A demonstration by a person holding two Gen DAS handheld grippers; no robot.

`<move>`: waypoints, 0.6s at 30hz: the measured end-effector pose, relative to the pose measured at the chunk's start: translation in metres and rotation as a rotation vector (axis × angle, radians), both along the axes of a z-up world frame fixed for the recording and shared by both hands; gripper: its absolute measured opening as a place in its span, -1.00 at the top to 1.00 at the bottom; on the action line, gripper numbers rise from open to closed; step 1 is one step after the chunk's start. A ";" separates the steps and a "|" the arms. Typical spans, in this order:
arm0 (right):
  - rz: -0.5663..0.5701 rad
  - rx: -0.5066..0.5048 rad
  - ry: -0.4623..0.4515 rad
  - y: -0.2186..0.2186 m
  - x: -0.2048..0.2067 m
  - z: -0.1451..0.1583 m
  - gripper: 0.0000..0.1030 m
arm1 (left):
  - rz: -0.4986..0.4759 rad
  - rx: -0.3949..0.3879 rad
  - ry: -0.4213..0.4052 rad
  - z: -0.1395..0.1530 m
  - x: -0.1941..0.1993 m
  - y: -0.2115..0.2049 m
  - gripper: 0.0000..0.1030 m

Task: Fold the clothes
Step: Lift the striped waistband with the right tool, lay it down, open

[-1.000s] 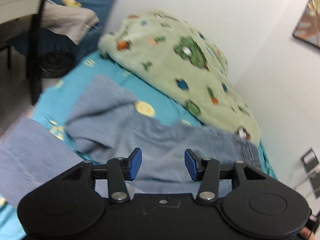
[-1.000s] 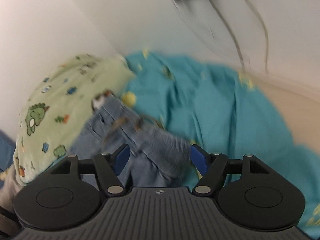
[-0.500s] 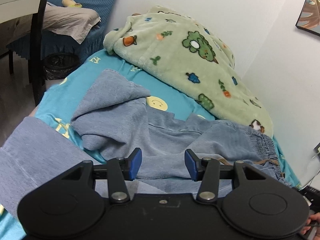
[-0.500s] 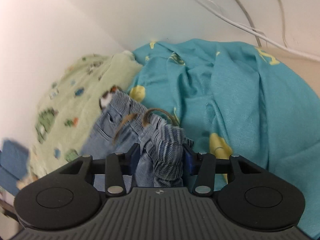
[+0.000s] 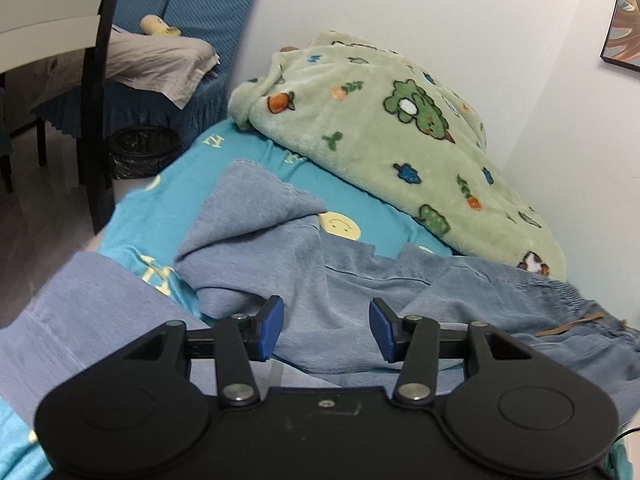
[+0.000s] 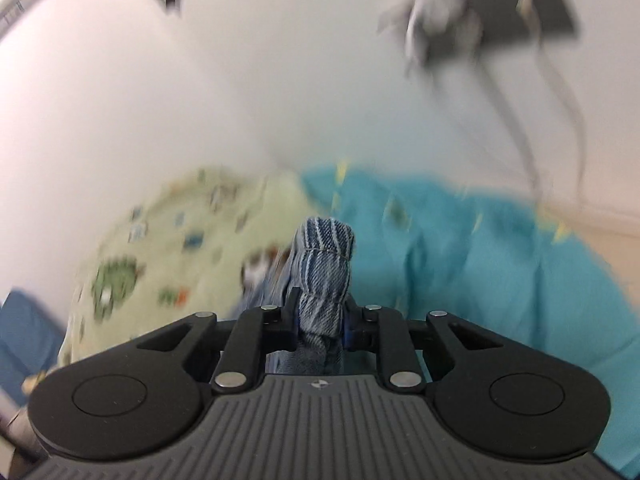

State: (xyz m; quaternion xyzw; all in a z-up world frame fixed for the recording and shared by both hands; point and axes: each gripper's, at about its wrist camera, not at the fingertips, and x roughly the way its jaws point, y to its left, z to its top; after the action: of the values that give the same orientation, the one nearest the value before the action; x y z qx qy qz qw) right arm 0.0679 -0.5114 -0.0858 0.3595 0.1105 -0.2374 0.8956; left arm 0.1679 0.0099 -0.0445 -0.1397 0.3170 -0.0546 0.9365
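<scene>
A pair of light blue jeans (image 5: 352, 280) lies crumpled on the teal bed sheet (image 5: 160, 212), its elastic waistband (image 5: 560, 296) to the right. My left gripper (image 5: 326, 330) is open and empty, just above the middle of the jeans. My right gripper (image 6: 320, 320) is shut on a bunched fold of the jeans' waistband (image 6: 326, 264) and holds it lifted above the sheet (image 6: 480, 260). The right wrist view is blurred by motion.
A green cartoon-print fleece blanket (image 5: 392, 140) is heaped along the wall behind the jeans and shows in the right wrist view (image 6: 160, 248). A blue sofa (image 5: 192, 20), a black chair leg (image 5: 94, 120) and a dark bin (image 5: 140, 152) stand left of the bed. Cables hang on the wall (image 6: 520, 120).
My right gripper has closed on the jeans' waistband and lifted it up off the sheet. My left gripper has stayed open and hardly shifted over the jeans.
</scene>
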 end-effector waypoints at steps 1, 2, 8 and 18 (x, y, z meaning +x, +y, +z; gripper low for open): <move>-0.034 -0.014 -0.014 -0.004 -0.006 0.003 0.66 | 0.002 0.002 0.001 0.000 0.000 0.000 0.14; -0.055 0.004 -0.003 -0.012 -0.009 -0.002 0.66 | 0.002 0.004 0.003 -0.001 0.001 0.000 0.14; -0.131 0.127 0.238 -0.045 -0.012 -0.061 0.67 | 0.013 0.037 0.011 -0.005 0.004 -0.003 0.14; -0.114 -0.164 0.119 0.011 -0.047 0.009 -0.35 | 0.013 0.229 -0.055 -0.013 -0.001 -0.026 0.08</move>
State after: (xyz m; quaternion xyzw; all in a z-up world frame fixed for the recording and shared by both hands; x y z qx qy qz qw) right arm 0.0211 -0.5000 -0.0765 0.2762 0.1231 -0.3169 0.8990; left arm 0.1672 -0.0159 -0.0579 -0.0323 0.2944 -0.0156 0.9550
